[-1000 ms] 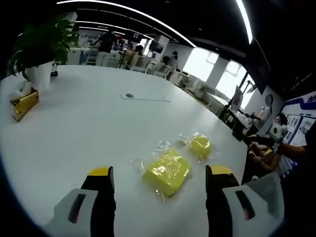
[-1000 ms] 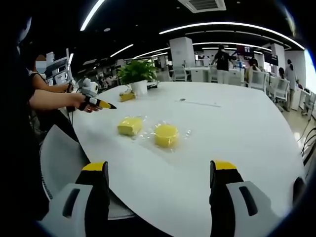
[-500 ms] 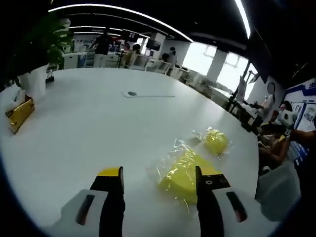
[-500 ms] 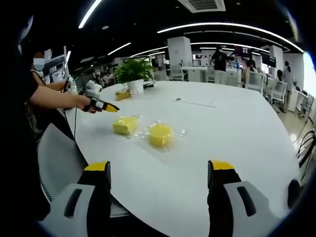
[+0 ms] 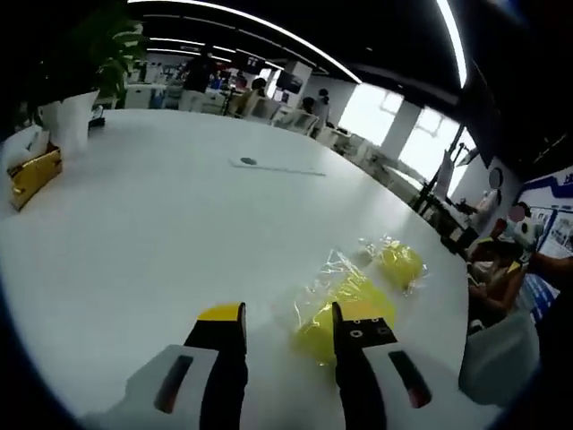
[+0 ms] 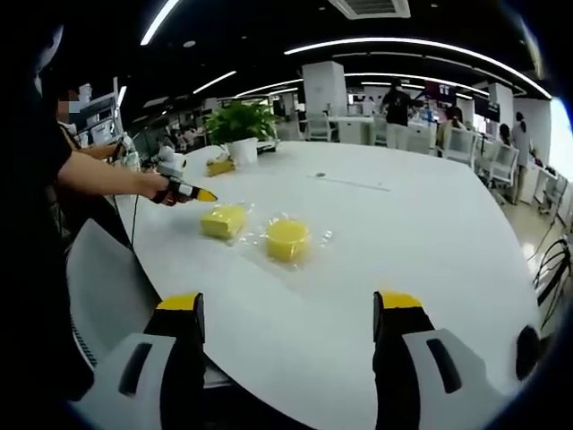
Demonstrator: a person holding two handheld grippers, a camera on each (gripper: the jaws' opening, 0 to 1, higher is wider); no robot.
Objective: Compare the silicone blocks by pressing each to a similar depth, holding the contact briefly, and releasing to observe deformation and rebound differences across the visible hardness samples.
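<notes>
Your left gripper [image 5: 285, 324] had jaws nearly together, just beside the square block [image 5: 345, 309]; right gripper [image 6: 288, 313] stood spread wide. The round block [image 6: 286, 238] lay beyond. Both probably soft, the wrap slippery (press top faces centrally).

We hold the left gripper [image 5: 286, 327] low with its yellow-tipped jaws drawn close, a narrow gap between them. Our right gripper [image 6: 291, 309] has its jaws spread wide apart, gripping nothing. In the right gripper view, our outstretched hand [image 6: 163, 188] carries the left gripper.
</notes>
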